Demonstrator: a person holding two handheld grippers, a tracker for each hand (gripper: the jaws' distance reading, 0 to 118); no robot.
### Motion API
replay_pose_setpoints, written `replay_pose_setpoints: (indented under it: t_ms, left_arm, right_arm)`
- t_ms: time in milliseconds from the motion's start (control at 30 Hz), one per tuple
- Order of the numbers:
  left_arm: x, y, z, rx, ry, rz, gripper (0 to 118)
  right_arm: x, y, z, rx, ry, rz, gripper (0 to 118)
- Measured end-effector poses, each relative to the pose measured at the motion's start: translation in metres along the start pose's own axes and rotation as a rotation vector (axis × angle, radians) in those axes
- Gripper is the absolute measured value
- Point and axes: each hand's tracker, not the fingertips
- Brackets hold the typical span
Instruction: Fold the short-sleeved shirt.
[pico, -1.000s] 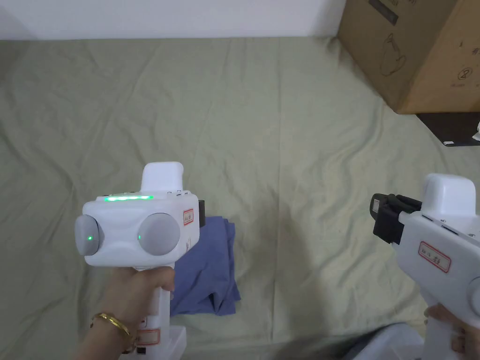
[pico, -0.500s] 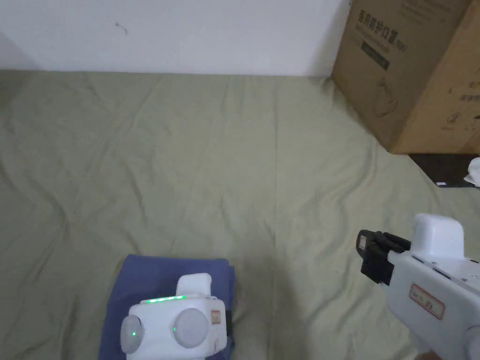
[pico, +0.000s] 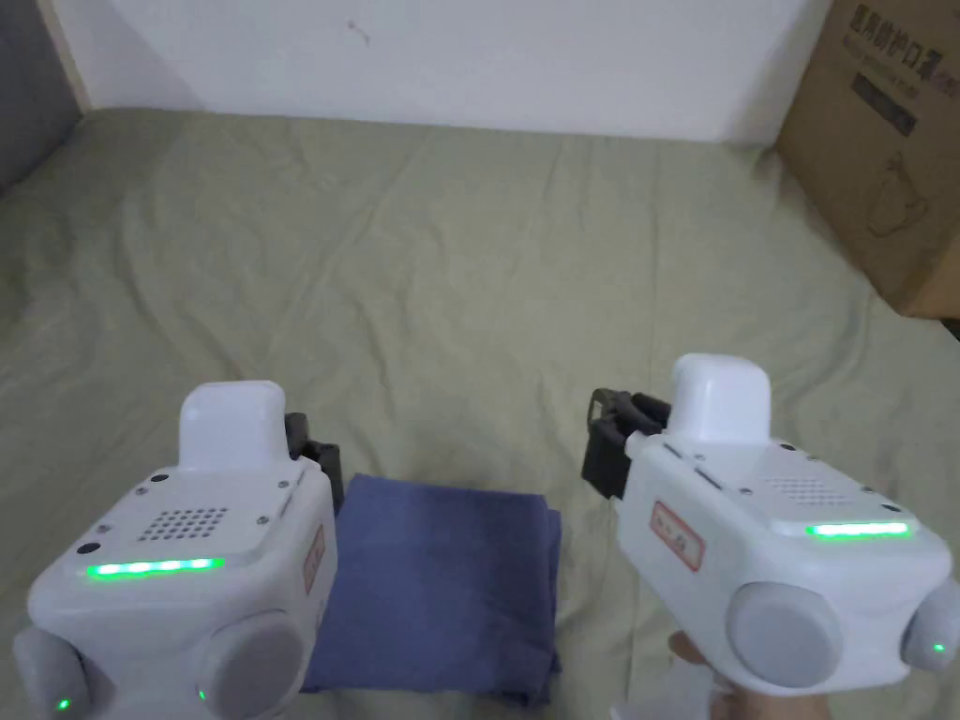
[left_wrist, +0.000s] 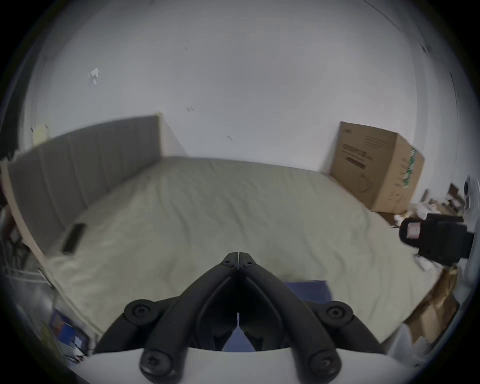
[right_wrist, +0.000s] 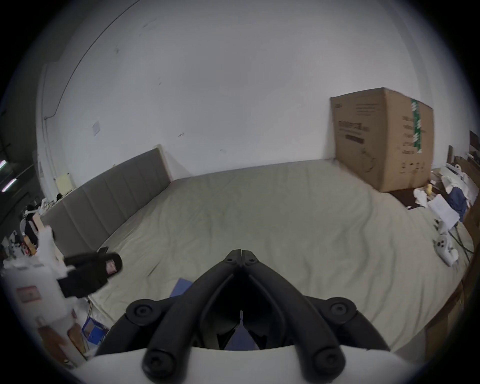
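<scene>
One blue shirt (pico: 441, 586), already folded into a neat rectangle, is lying flat on the green sheet (pico: 469, 281) near the bed's front edge in the head view. Two white hand-held grippers are hovering over that same edge. The left gripper (pico: 314, 450) is sitting just beside the shirt's left side, its body covering part of the cloth. The right gripper (pico: 609, 441) is floating to the right of the shirt, apart from it. Both are pointing toward the far wall, roughly level and parallel, and a bit of a hand (pico: 698, 656) is showing under the right one. One cardboard box (pico: 891, 141) is standing at the bed's far right corner.

In the left gripper view, that gripper's (left_wrist: 238, 256) two black jaws are meeting at their tips with nothing between them. The shirt (left_wrist: 309, 289) is peeking out below and to the right of the jaws. The right gripper (left_wrist: 413, 231) is reaching in from the right edge, and the box (left_wrist: 374, 166) is sitting against the wall. One grey headboard (left_wrist: 85, 166) is running along the bed's left side.

In the right gripper view, its own (right_wrist: 241, 253) jaws are likewise pressed together and empty. A corner of the shirt (right_wrist: 181, 287) is showing to their left, and the left gripper (right_wrist: 111, 266) is poking in from the left edge. I cannot tell its jaw state from here.
</scene>
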Motion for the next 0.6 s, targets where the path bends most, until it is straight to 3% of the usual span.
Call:
replay_pose_setpoints:
  t_ms: [100,233,400,467,533,600]
  left_arm:
    - [-0.016,0.000,0.003,0.011,0.028,0.002,0]
    - [-0.035,-0.004,0.005,-0.007,0.053,0.002,0]
    - [-0.053,-0.009,0.002,-0.036,0.049,0.023,0]
    - [-0.057,-0.008,-0.003,-0.053,0.046,0.026,0]
    - [-0.064,-0.004,-0.009,-0.081,0.003,0.045,10]
    - [-0.074,0.002,-0.020,-0.124,-0.079,0.109,48]
  right_arm:
    - [-0.026,-0.029,-0.036,-0.082,0.038,0.010,0]
    - [-0.048,-0.077,-0.083,-0.248,0.017,0.024,0]
    - [-0.048,-0.135,-0.113,-0.440,-0.049,0.074,0]
    - [-0.044,-0.155,-0.115,-0.417,-0.054,0.069,0]
    - [-0.051,-0.149,-0.107,-0.366,-0.071,0.074,0]
    - [-0.056,-0.146,-0.108,-0.373,-0.080,0.098,0]
